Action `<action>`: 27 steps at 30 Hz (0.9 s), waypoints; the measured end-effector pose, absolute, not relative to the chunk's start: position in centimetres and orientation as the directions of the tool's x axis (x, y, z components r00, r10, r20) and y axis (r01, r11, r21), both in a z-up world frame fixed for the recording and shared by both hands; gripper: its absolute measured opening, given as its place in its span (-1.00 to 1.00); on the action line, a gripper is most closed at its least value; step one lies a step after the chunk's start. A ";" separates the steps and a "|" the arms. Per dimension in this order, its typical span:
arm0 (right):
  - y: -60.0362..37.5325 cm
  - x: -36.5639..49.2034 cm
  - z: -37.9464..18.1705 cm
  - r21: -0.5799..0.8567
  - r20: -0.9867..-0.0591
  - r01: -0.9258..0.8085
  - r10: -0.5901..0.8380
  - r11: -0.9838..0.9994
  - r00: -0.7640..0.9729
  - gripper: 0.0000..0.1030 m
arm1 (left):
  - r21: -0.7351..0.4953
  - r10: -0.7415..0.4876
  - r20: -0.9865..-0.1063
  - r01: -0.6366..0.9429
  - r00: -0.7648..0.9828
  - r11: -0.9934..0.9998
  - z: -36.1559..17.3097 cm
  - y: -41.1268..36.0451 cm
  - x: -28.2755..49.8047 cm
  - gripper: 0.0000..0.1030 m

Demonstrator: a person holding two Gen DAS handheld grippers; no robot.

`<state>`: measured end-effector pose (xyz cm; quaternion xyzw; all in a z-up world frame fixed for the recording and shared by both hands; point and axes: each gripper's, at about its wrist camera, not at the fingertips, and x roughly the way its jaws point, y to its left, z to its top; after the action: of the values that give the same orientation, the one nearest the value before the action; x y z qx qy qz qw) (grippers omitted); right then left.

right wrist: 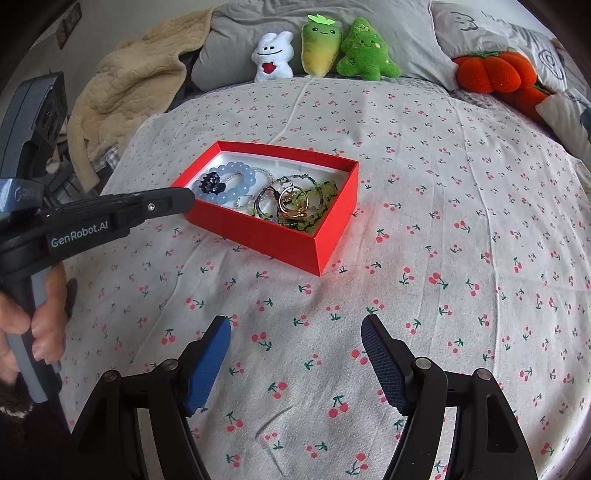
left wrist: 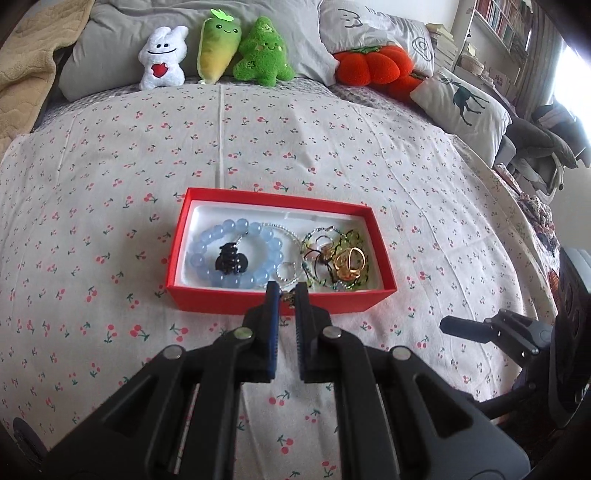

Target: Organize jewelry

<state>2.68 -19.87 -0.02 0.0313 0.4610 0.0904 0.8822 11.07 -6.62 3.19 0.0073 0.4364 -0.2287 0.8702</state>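
Two hand-held grippers over a bed, cherry-print sheet spread wide underneath. Up at the head, against grey pillows: white plush, yellow-green plush, green plush. Orange pumpkin cushion off to the right, deer pillow beside it, bookshelf at the far wall. Beige blanket bunched at the bed's left edge.

Red box flat on the sheet mid-bed, open side up. Long axis straight across the left wrist view; from the right wrist view, slanting far-left to near-right. Inside: blue bead bracelet at the left end, ringed round a black clip; gold rings tangled with green strands at the right end.

Left hand-held gripper at the box's near wall, jaws drawn to a narrow slit, a small brownish bit between the tips; pinched or not, cannot tell. Right hand-held gripper spread wide over bare sheet, well short of the box, holding nothing.
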 end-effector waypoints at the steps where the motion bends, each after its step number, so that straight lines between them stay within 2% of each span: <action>1: -20.0 2.7 0.0 0.141 -0.808 -0.129 0.189 0.982 0.558 0.45 | -0.196 -0.398 -0.763 0.404 0.509 0.893 3.2 -6.9 11.5 -0.82; 10: -20.4 2.9 0.1 0.142 -0.807 -0.118 0.184 0.983 0.561 0.45 | -0.203 -0.388 -0.784 0.390 0.485 0.898 2.2 -8.2 13.3 -0.78; 13: -20.5 3.0 0.2 0.142 -0.806 -0.114 0.181 0.983 0.563 0.45 | -0.203 -0.388 -0.784 0.390 0.485 0.898 2.6 -7.8 12.7 -0.48; 15: -20.5 3.0 0.3 0.142 -0.805 -0.110 0.179 0.984 0.566 0.45 | -0.183 -0.375 -0.783 0.392 0.496 0.901 3.1 -7.4 11.9 -0.39; 20: -20.6 2.9 0.5 0.144 -0.803 -0.086 0.167 0.986 0.572 0.45 | -0.130 -0.315 -0.790 0.358 0.526 0.924 3.6 -5.3 9.4 0.31; 23: -20.6 2.8 0.6 0.143 -0.804 -0.061 0.152 0.988 0.576 0.45 | -0.082 -0.259 -0.811 0.336 0.525 0.938 3.0 -4.2 7.8 0.53; 25: -20.4 2.5 0.6 0.137 -0.808 -0.046 0.138 0.990 0.573 0.45 | -0.068 -0.229 -0.825 0.311 0.517 0.948 2.6 -3.6 6.9 0.61; 27: -20.1 2.2 0.6 0.128 -0.814 -0.029 0.122 0.991 0.568 0.59 | -0.047 -0.199 -0.833 0.291 0.516 0.955 2.3 -3.1 6.0 0.66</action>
<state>2.23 -20.13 0.58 0.0502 0.4626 0.0428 0.8841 6.03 -3.13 2.25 0.0492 0.4714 -0.1410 0.8692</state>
